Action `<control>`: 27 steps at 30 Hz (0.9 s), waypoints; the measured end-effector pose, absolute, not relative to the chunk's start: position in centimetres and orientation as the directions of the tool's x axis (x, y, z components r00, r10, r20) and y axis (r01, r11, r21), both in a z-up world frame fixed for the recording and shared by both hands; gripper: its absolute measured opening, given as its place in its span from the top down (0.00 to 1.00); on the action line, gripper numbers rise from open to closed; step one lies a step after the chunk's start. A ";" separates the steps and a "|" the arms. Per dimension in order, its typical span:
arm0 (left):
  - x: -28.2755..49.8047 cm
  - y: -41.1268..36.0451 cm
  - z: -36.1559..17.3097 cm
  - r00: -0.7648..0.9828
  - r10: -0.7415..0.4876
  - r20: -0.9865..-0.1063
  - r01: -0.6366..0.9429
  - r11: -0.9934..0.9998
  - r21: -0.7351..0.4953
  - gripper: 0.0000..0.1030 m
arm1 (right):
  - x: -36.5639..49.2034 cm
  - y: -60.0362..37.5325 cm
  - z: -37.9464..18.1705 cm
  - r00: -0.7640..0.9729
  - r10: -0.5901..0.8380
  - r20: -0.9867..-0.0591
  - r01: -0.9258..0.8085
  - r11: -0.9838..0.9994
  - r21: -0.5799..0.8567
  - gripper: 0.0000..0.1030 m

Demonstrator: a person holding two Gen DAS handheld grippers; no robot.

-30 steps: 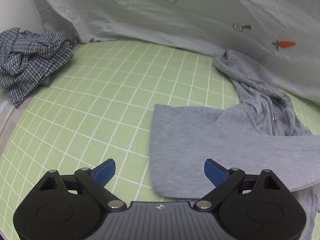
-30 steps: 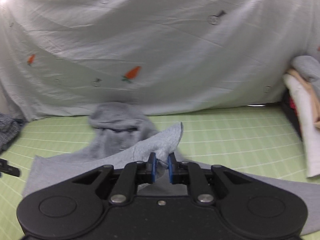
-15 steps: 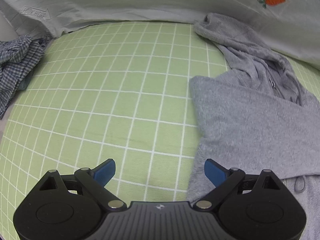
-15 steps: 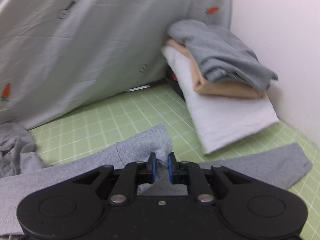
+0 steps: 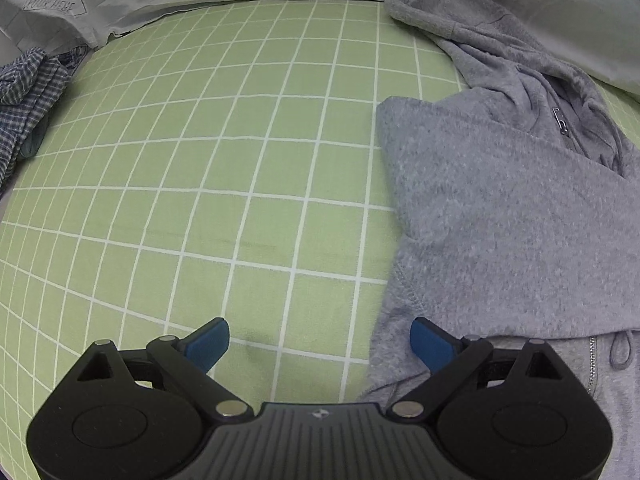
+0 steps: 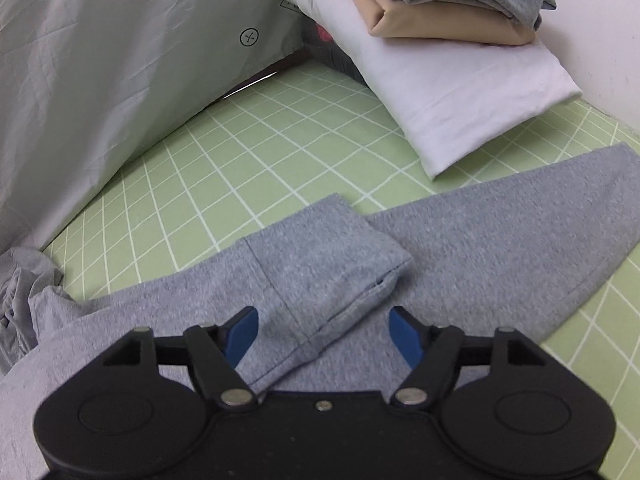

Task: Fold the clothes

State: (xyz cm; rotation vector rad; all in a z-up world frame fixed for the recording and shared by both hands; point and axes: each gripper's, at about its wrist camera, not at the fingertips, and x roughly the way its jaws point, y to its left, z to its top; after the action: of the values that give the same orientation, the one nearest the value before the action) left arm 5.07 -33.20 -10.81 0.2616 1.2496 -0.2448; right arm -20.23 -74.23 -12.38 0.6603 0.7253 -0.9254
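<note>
Both grippers, left point(image 5: 319, 338) and right point(image 6: 323, 334), spread, empty; sleeve point(image 6: 320, 264) lies across gray hoodie point(image 5: 500, 216). Smooth cuff flat before regripping.

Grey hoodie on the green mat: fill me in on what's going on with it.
A person with tongs in each hand is folding the grey hoodie on the green grid mat. The right tongs are open over a sleeve cuff laid across the body. The left tongs are open at the hoodie's edge. Folded clothes sit stacked nearby.

Grey hoodie point(image 5: 500, 216); green white-gridded mat point(image 5: 224, 168); blue-checked shirt point(image 5: 24, 92); white, tan, grey folded stack point(image 6: 452, 40).
</note>
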 end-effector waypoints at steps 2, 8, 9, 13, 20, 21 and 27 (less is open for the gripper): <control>5.1 -33.2 -11.0 0.295 -0.038 -0.955 0.319 0.946 0.061 0.05 | -20.1 -74.6 -12.5 0.404 -0.475 -0.782 0.880 0.435 0.191 0.27; 5.4 -33.2 -11.4 0.290 -0.032 -0.957 0.306 0.950 0.061 0.01 | -20.1 -75.7 -12.3 0.405 -0.490 -0.771 0.886 0.417 0.200 0.64; 5.4 -33.2 -11.4 0.289 -0.031 -0.957 0.303 0.951 0.061 0.01 | -20.3 -75.7 -12.2 0.411 -0.489 -0.769 0.885 0.418 0.207 0.81; 5.4 -32.9 -11.3 0.293 -0.043 -0.955 0.295 0.954 0.048 0.01 | -20.9 -75.6 -11.2 0.437 -0.496 -0.750 0.874 0.431 0.224 0.91; 5.0 -32.0 -10.5 0.313 -0.089 -0.946 0.281 0.960 0.003 0.01 | -18.9 -70.5 -6.6 0.475 -0.583 -0.660 0.800 0.599 0.047 0.92; 5.0 -31.8 -10.4 0.316 -0.096 -0.944 0.279 0.960 -0.004 0.01 | -18.4 -69.6 -6.0 0.495 -0.584 -0.643 0.783 0.621 0.039 0.92; 4.2 -30.8 -9.2 0.347 -0.146 -0.926 0.266 0.963 -0.053 0.01 | -14.4 -63.3 -3.7 0.646 -0.478 -0.595 0.623 0.781 0.049 0.93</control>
State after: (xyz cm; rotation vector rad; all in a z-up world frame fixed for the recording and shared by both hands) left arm 4.23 -30.76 -9.16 0.1138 1.1875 -0.2678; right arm -14.36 -63.32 -3.67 0.2602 0.5968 -0.6339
